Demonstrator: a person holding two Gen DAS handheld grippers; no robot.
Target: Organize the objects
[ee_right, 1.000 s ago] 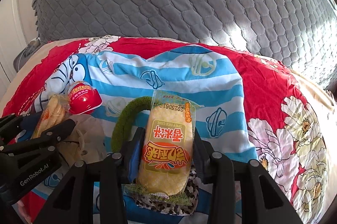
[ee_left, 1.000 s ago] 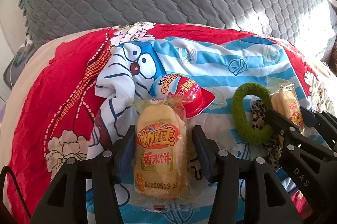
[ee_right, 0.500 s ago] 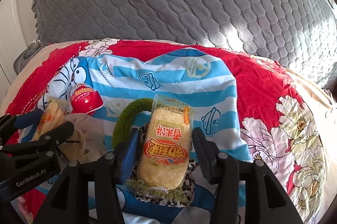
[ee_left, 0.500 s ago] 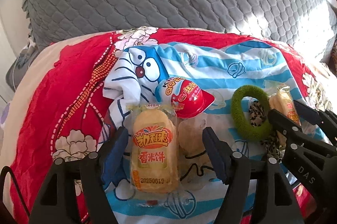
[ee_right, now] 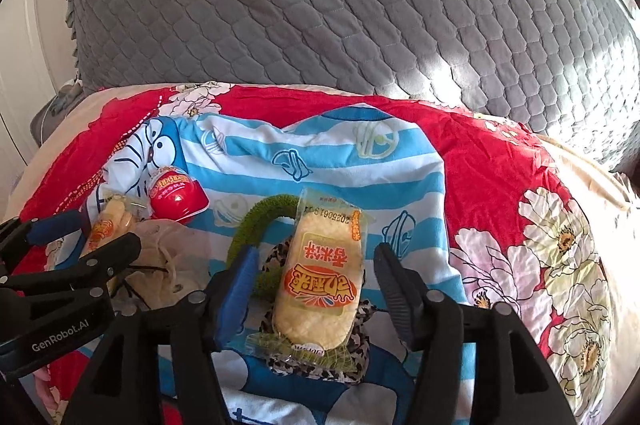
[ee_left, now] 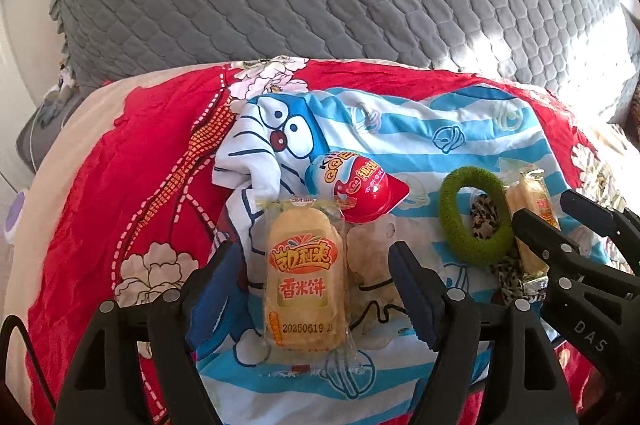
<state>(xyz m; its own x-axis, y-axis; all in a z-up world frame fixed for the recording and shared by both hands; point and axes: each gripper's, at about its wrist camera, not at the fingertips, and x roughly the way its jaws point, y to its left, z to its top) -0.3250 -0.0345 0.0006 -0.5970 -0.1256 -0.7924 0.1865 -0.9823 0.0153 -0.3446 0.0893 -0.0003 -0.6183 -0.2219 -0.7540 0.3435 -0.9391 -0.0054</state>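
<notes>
Both grippers are opening — left gripper (ee_left: 312,285) around a yellow plastic-wrapped rice cracker (ee_left: 306,277), right gripper (ee_right: 314,277) around a second wrapped rice cracker (ee_right: 324,277). Pads are clear of both packets. Each is judged released, lying on the blue-striped cartoon cloth (ee_right: 320,161), the right one over a green fuzzy hair ring (ee_right: 256,221).

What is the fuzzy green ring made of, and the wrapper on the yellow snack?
The green ring looks like soft, matte terry or fleece fabric: its surface is nubby. The snack wrapper seems clear glossy plastic film: you see the rice cracker through it, with crimped ends.
</notes>
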